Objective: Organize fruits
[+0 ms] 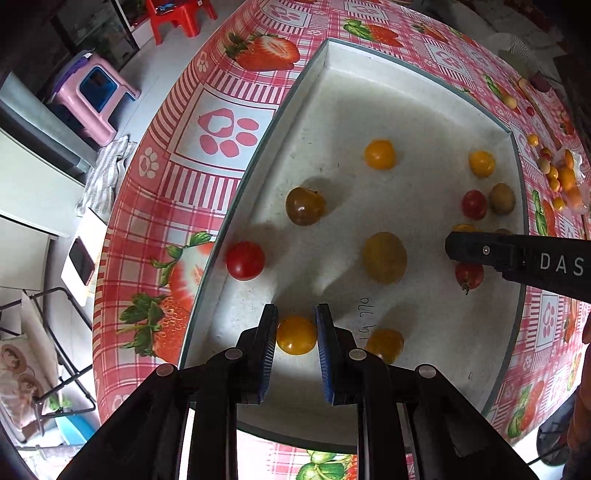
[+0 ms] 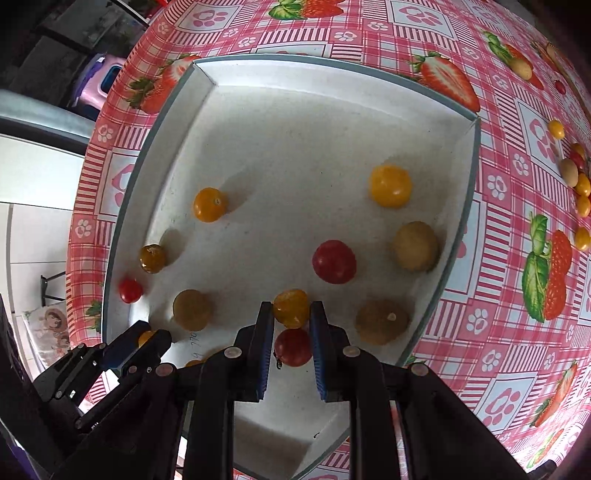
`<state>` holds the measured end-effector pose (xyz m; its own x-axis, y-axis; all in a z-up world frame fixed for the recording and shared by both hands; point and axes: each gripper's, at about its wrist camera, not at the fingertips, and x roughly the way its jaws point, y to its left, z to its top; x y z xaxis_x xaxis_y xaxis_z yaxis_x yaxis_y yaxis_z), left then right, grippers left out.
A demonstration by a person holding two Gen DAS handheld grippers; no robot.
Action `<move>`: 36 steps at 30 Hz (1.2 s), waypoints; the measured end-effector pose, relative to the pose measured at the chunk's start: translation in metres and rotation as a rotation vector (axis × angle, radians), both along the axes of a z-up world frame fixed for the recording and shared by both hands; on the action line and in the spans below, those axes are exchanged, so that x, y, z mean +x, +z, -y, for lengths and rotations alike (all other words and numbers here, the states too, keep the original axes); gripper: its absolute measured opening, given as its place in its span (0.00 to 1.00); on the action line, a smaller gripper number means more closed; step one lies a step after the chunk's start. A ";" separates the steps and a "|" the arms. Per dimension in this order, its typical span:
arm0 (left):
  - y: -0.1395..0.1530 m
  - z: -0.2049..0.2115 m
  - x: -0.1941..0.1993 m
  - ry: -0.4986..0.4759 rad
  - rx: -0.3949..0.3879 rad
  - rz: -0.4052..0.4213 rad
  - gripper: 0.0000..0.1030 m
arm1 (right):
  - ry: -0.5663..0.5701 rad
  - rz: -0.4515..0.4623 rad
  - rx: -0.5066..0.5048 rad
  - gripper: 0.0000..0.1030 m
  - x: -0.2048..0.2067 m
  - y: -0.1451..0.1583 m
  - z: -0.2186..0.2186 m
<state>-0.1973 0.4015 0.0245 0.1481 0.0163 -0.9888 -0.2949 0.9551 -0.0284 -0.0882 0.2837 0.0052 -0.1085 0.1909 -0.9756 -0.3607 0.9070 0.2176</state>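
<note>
A white shallow tray on the strawberry tablecloth holds several cherry tomatoes, yellow, red and olive. My left gripper is over the tray's near left part with a yellow tomato between its blue pads, the pads touching its sides. My right gripper is over the tray's near right part with a red tomato between its pads and a yellow tomato at the fingertips. The right gripper also shows in the left wrist view, the left one in the right wrist view.
More loose tomatoes lie on the tablecloth to the right of the tray. The table edge falls away on the left, with a pink stool and a red chair on the floor.
</note>
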 end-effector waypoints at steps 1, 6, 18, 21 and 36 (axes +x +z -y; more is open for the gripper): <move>0.000 0.000 0.001 -0.011 0.000 -0.003 0.26 | 0.003 0.001 -0.006 0.21 0.000 -0.002 -0.001; 0.008 0.005 0.002 -0.023 0.049 0.023 0.78 | 0.024 0.006 -0.005 0.27 0.002 -0.002 -0.009; 0.034 0.016 -0.004 -0.040 0.018 0.023 0.78 | 0.007 0.037 0.015 0.78 -0.009 0.049 -0.002; 0.045 0.020 -0.007 -0.054 0.051 0.027 1.00 | 0.006 0.048 -0.005 0.81 -0.014 0.059 0.003; 0.082 0.020 -0.021 -0.101 0.104 0.023 1.00 | 0.067 0.162 -0.087 1.00 -0.046 0.110 0.026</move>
